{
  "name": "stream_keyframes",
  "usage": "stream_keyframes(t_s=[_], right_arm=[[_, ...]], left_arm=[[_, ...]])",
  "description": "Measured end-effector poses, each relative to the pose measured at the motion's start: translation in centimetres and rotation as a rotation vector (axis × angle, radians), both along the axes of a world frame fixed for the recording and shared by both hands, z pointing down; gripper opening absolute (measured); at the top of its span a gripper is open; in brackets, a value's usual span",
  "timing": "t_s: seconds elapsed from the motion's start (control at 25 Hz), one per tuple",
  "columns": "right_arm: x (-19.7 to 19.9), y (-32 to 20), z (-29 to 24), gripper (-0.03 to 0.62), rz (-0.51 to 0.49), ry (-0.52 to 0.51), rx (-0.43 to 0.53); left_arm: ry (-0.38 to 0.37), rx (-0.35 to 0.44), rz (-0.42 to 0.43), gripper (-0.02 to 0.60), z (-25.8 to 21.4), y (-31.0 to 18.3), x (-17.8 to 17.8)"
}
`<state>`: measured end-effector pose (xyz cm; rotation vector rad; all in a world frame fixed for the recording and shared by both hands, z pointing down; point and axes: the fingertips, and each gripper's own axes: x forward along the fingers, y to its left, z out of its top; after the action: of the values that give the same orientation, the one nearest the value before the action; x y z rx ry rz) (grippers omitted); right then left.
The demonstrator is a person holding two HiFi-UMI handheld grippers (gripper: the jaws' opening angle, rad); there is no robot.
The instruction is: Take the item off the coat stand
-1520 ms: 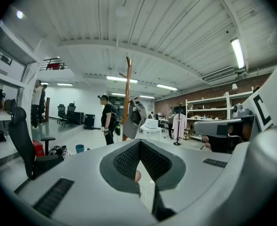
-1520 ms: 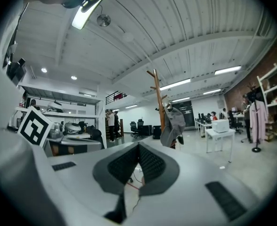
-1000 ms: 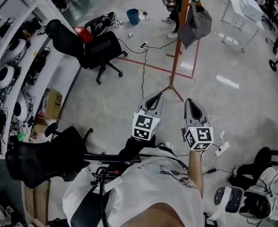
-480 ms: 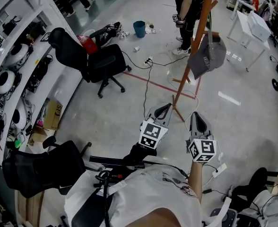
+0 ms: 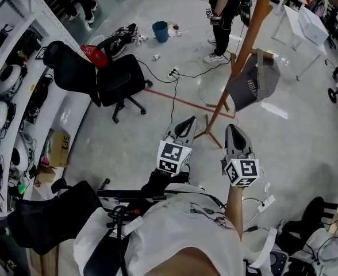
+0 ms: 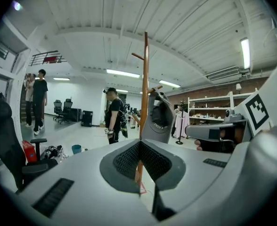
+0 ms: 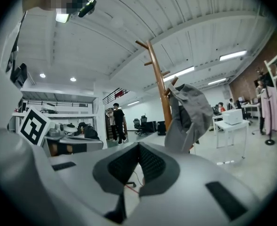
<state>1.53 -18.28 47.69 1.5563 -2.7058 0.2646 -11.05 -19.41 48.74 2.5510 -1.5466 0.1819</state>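
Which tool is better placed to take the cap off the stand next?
Right, probably. The right tool points almost straight at the grey cap; the left tool sits across the coat stand pole from it. Both are shut and empty, so it must open first.

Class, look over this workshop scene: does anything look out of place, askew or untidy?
Yes: a dark cable trails loose across the floor from a power strip near the coat stand, and a blue bucket sits among scattered clutter. The grey cap hangs normally.
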Motion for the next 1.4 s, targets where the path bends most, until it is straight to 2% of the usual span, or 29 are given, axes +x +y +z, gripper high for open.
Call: stream_keyframes(t_s=[0.16,0.36,0.6,0.76,1.4], right_arm=[[-0.4,-1.8,-0.8,0.005,0.000,-0.010,0.013],[0.5,-2.4,-0.8,0.005,-0.003,-0.024,0.010],[3.4,-3.5,-5.1,0.005,-0.031,-0.035,0.131],[5.4,-5.0,-7.3,0.005,-0.042,-0.023,0.175],[10.5,-8.6,-7.7,0.005,0.041,0.002,0.172]], left_arm=[[-0.016,-0.002,-0.001,0.003,-0.7,-2.4,-0.3],[-0.038,-0.017,0.019,0.003,-0.1,-3.6,1.3],[-0.037,0.019,-0.015,0.003,-1.6,-4.4,2.9],[-0.028,0.026,-0.050,0.003,-2.4,-5.7,3.4],[-0.024,0.044,-0.003,0.003,-4.1,-9.7,8.2]])
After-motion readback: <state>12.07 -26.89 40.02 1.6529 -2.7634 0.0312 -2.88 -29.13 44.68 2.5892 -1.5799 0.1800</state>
